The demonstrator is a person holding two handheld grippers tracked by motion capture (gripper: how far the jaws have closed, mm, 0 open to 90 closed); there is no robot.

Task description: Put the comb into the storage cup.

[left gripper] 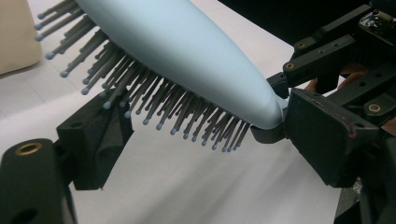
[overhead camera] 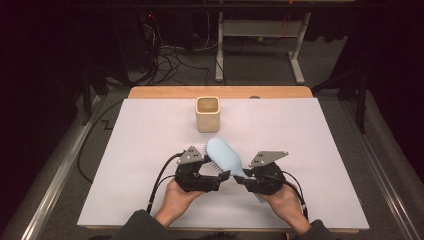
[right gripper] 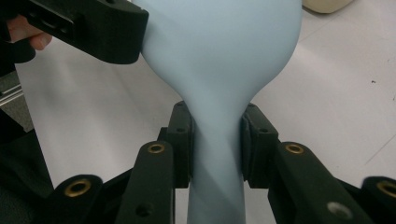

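A light blue hairbrush (overhead camera: 225, 154) is held above the white table, head pointing away from the person. My right gripper (overhead camera: 241, 179) is shut on its handle; in the right gripper view both pads squeeze the narrow neck (right gripper: 217, 144) below the wide head (right gripper: 219, 51). My left gripper (overhead camera: 217, 176) comes in from the left at the head. In the left gripper view its jaws stand wide on either side of the brush (left gripper: 187, 51). The bristles (left gripper: 154, 100) point down and brush one jaw, and the other jaw sits by the neck. Whether they press is unclear.
A cream square cup (overhead camera: 207, 114) stands upright at the middle back of the white table sheet (overhead camera: 150, 140), beyond the brush; its side shows as the cup (left gripper: 14, 42) in the left gripper view. Cables trail from both grippers toward the person. The floor behind holds a desk frame and wires.
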